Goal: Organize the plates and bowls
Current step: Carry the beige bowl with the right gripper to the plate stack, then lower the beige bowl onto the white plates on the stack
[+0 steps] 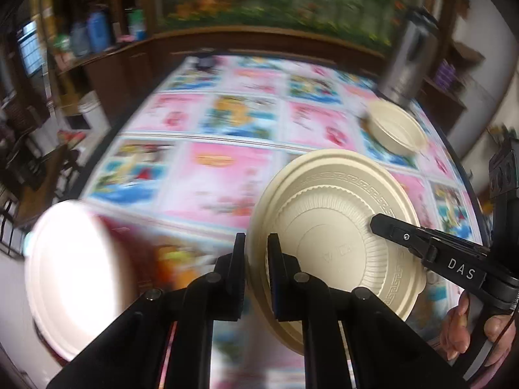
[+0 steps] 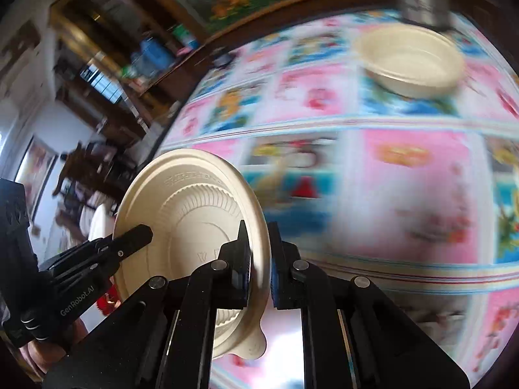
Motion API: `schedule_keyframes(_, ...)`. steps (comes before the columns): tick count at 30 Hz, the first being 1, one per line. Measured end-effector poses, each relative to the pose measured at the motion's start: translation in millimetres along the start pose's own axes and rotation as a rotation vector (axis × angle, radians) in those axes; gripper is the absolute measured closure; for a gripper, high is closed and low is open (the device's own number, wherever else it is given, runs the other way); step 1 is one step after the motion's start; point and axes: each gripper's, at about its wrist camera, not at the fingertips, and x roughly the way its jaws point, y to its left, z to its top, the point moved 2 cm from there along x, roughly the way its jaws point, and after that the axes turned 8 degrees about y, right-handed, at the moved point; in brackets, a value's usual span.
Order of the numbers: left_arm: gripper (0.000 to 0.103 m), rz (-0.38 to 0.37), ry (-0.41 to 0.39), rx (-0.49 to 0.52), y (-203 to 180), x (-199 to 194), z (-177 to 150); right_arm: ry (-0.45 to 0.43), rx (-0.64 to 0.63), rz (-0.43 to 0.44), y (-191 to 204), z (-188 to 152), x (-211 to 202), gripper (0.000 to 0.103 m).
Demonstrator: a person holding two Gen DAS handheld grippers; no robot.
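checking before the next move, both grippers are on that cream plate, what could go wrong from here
1. The left gripper and right gripper both pinch only the rim of the cream embossed round plate, held tilted off the table; if they pull apart or twist, it may flex or slip.
2. The shallow cream bowl sits right beside a blurred metal flask; setting the plate there could knock it.

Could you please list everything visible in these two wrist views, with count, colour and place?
Plate: one, cream, held tilted above the table by both grippers.
Bowl: one, cream, upright at the table's far side.
White dish: one, blurred, near left edge.
Metal flask: one, silver, behind the bowl.
Tablecloth: one, pink and blue cartoon squares.
Bottles: several, blue and green, far shelf.
Left gripper: black, shut on the plate's rim.
Right gripper: black, shut on the opposite rim.
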Motion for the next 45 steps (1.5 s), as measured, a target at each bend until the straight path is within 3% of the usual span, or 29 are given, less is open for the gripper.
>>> schedule_keyframes(10, 0.093, 0.045, -0.086, -0.195, 125, -49, -29, 0.037, -0.206, 0.054, 150, 3, 48, 0.094)
schedule_keyframes(17, 0.092, 0.052, -0.06, -0.293, 179, -38, -43, 0.067, -0.288, 0.028, 208, -8, 85, 0.094)
schedule_keyframes(22, 0.091, 0.036, -0.034, -0.326, 196, -27, -49, 0.077, -0.311, -0.012, 220, -15, 101, 0.093)
schedule_keyframes(28, 0.091, 0.02, -0.025, -0.352, 209, -28, -53, 0.017, -0.369, -0.089, 235, -17, 105, 0.093)
schedule_keyframes(32, 0.089, 0.028, -0.046, -0.375, 220, -37, -56, -0.017, -0.409, -0.102, 241, -17, 102, 0.077)
schedule_keyframes(36, 0.075, 0.082, -0.103, -0.407, 230, -55, -57, -0.07, -0.424, -0.07, 239, -14, 87, 0.077)
schedule_keyframes(39, 0.069, 0.081, -0.139, -0.442, 238, -65, -59, -0.134, -0.381, -0.03, 229, -9, 71, 0.073)
schedule_keyframes(40, 0.068, 0.08, -0.147, -0.45, 239, -67, -59, -0.135, -0.363, 0.011, 224, -7, 68, 0.062)
schedule_keyframes(41, 0.067, 0.078, -0.154, -0.455, 240, -69, -58, -0.12, -0.339, 0.053, 221, -5, 69, 0.061)
schedule_keyframes(45, 0.066, 0.068, -0.154, -0.446, 234, -69, -56, -0.082, -0.306, 0.046, 218, -6, 85, 0.065)
